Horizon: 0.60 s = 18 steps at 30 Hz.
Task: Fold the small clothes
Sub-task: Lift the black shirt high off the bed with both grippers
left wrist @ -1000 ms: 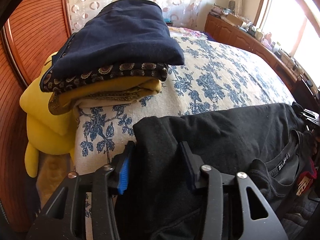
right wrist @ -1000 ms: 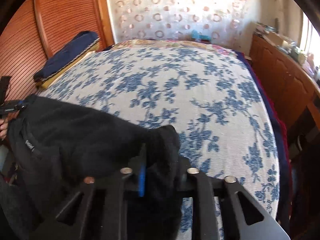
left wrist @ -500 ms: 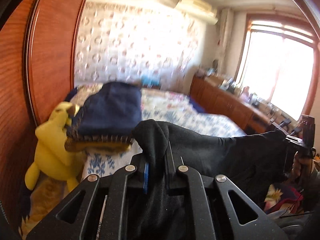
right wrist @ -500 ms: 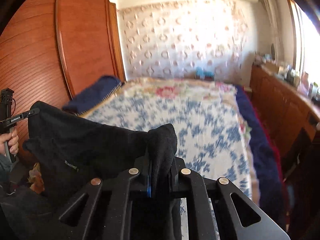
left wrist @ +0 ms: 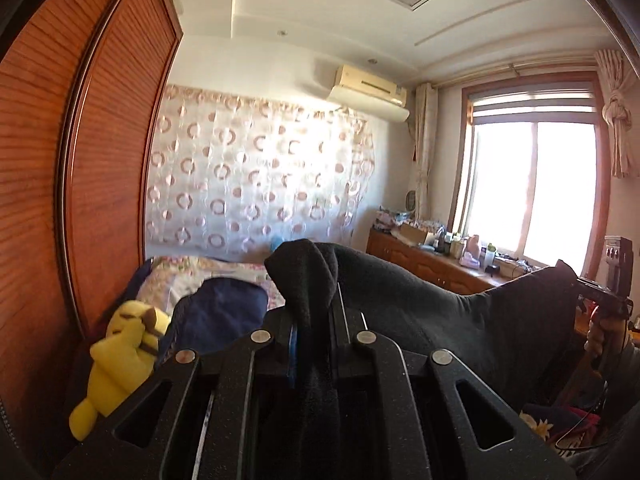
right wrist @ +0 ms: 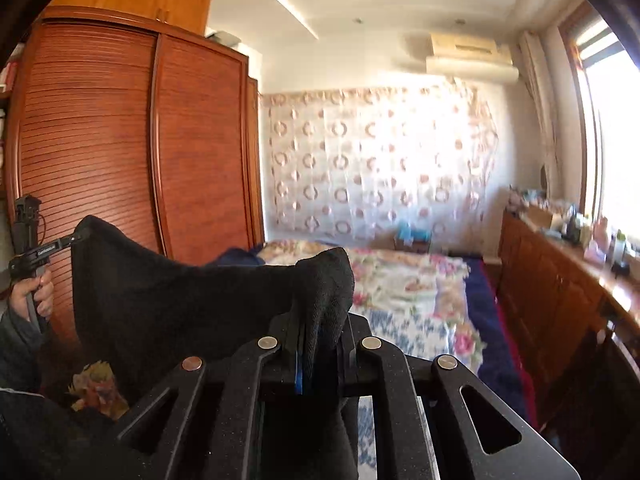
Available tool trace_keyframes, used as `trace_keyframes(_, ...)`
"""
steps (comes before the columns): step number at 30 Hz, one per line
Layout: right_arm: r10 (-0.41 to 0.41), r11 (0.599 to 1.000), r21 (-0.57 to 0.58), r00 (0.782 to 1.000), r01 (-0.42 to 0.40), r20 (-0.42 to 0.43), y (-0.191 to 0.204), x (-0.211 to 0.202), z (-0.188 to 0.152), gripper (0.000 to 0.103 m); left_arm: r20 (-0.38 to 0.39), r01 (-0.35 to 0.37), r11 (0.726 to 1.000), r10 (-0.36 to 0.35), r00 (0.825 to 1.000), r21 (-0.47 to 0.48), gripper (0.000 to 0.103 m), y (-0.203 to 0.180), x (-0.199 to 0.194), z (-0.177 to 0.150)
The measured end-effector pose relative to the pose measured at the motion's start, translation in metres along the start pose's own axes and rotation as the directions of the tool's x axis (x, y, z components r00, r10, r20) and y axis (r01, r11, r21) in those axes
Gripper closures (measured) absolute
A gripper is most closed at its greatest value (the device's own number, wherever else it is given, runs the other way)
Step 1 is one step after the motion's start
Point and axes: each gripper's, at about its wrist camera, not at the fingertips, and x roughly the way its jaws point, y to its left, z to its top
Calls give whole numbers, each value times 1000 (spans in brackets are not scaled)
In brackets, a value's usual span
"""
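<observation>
A black garment (left wrist: pixel 420 312) hangs spread in the air between both grippers, above the near end of the bed. My left gripper (left wrist: pixel 316 312) is shut on one bunched top corner, and cloth pokes up past the fingers. My right gripper (right wrist: pixel 320 320) is shut on the other top corner. In the right wrist view the black garment (right wrist: pixel 180 300) stretches left to the left gripper (right wrist: pixel 44 248), held by a hand. In the left wrist view the right gripper (left wrist: pixel 600 300) pinches the far corner. The garment's lower part hangs out of sight.
The bed (right wrist: pixel 400 320) with its blue-flowered cover lies ahead. A stack of folded clothes (left wrist: pixel 224 312), navy on top, and a yellow plush toy (left wrist: pixel 124 352) sit at its left edge by the wooden wardrobe (right wrist: pixel 120 160). A cluttered wooden sideboard (right wrist: pixel 560 300) runs under the window.
Both grippers rose from the bed and tipped up toward level, lifting the black garment off the cover. The left jaws closed onto the cloth.
</observation>
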Motion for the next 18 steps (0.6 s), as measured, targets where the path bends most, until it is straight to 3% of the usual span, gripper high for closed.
trace_keyframes(8, -25, 999, -32, 993, 29, 114, 6, -33, 2, 93, 112, 11, 1000, -11, 994, 4, 91, 5, -12, 26)
trace_keyframes(14, -58, 996, -58, 984, 68, 167, 9, -45, 11, 93, 128, 12, 999, -19, 992, 52, 91, -6, -3, 49)
trace_keyframes(18, -78, 993, -74, 979, 93, 189, 26, -32, -2, 93, 120, 17, 998, -25, 992, 65, 91, -10, 7, 57)
